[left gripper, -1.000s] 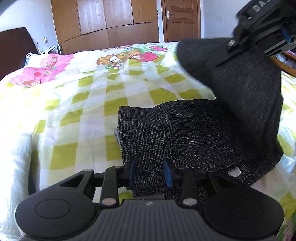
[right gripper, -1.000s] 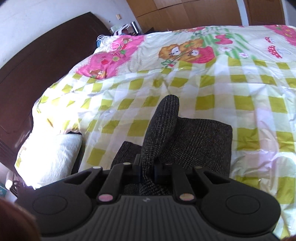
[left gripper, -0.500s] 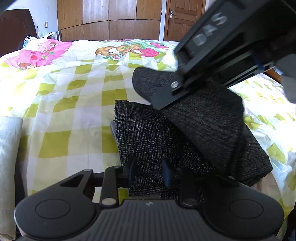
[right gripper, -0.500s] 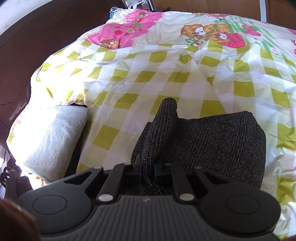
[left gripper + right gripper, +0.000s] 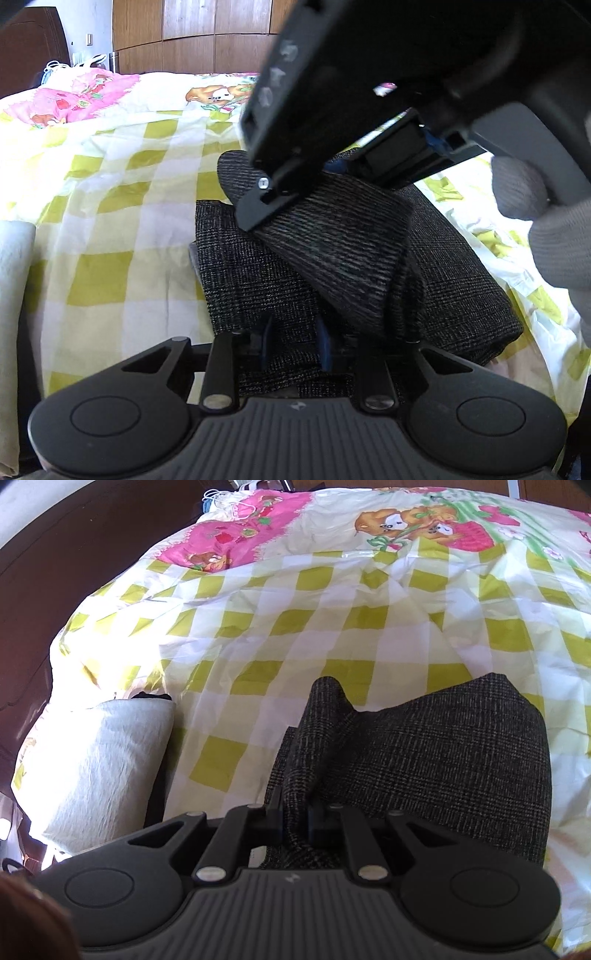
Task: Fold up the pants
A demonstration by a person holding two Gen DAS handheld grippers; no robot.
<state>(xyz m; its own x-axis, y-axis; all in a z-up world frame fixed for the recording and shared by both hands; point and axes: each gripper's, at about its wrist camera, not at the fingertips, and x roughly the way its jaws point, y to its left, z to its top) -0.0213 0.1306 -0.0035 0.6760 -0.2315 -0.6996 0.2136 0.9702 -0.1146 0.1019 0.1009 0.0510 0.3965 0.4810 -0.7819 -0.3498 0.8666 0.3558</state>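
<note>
On the checked bedspread (image 5: 332,627) lie dark pants (image 5: 443,753), wooden wardrobe (image 5: 192,33) behind.

The dark checked pants (image 5: 258,280) are lying folded on the yellow-and-white checked bedspread (image 5: 122,206) at the centre of the frame. A raised fold of them is being held in the right gripper (image 5: 332,173), which is filling the upper right (a grey-gloved hand (image 5: 546,229) is visible behind it). At the bottom centre, the left gripper (image 5: 293,343) is being kept parted over the pants' near edge.
</note>
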